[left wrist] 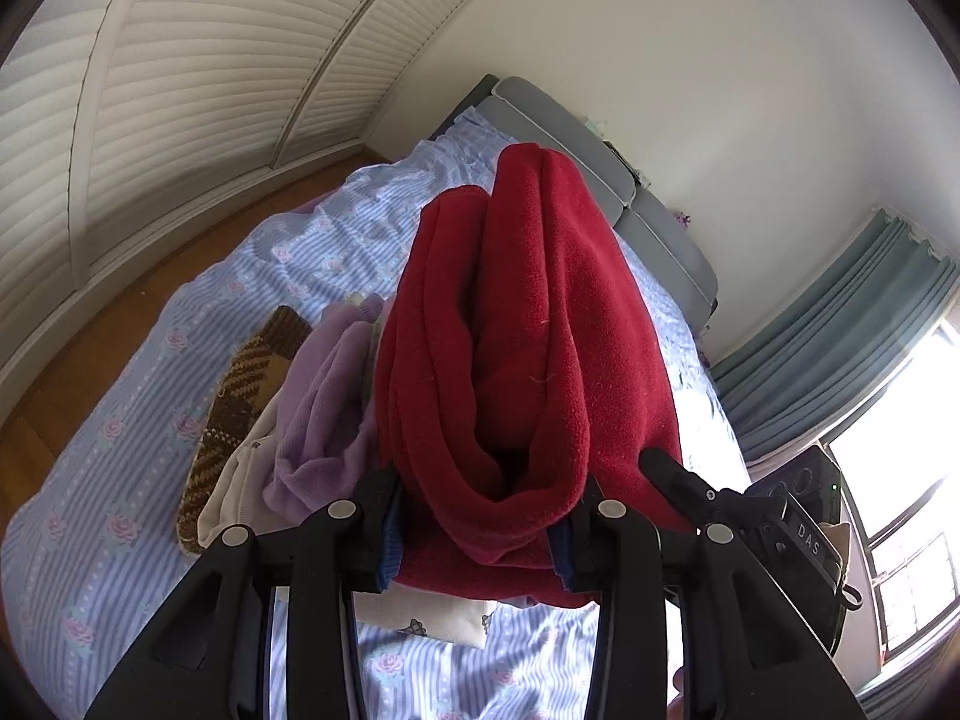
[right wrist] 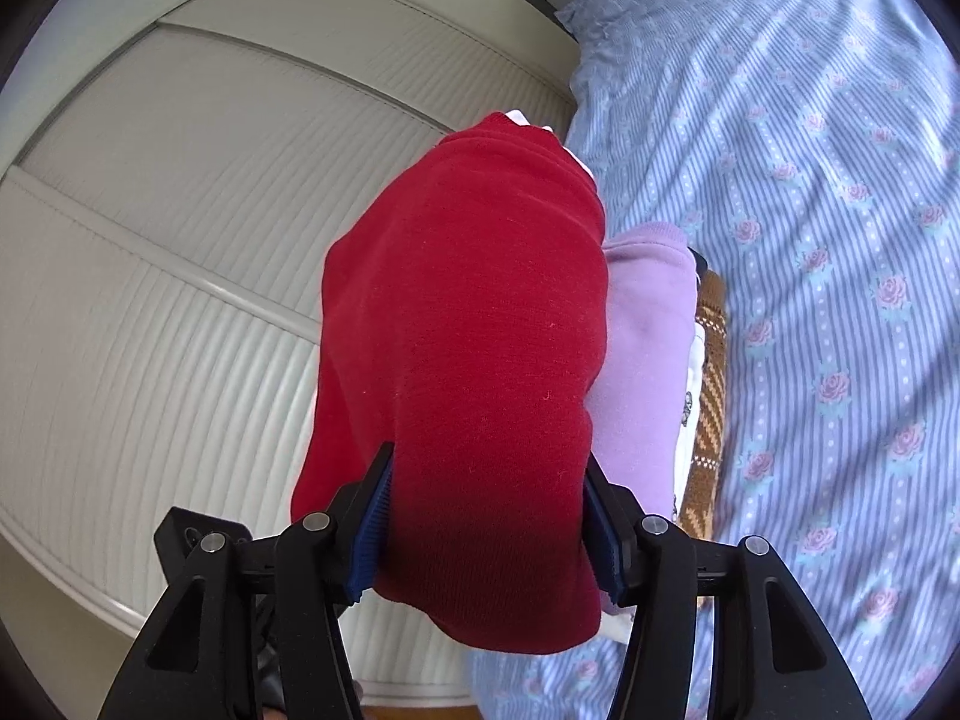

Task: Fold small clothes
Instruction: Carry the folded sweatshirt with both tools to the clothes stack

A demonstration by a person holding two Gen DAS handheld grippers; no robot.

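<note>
Nearest the lens, at the bottom centre of the left wrist view, we see the left gripper with its black fingers and blue pads pressed against either side of a bunched red fleece garment; the jaws are clamped on the fabric, which fills the gap between them and rises in thick folds through the middle of the frame. At the lower right of this view, we note part of the right gripper, touching the same red cloth.

At the bottom centre of the right wrist view, we see the right gripper likewise closed upon the red fleece garment, its blue pads bearing on both flanks of the cloth, which bulges upward across the centre of the frame.

Just beyond the red cloth, left of centre in the left view, we find a lilac garment, a cream garment and a brown knitted piece lying together on a bed covered in blue striped, rose-printed fabric. Farther up, we see the grey headboard against a white wall. At the upper left stand white louvred doors; at the right edge hang blue-green curtains beside a bright window.
</note>
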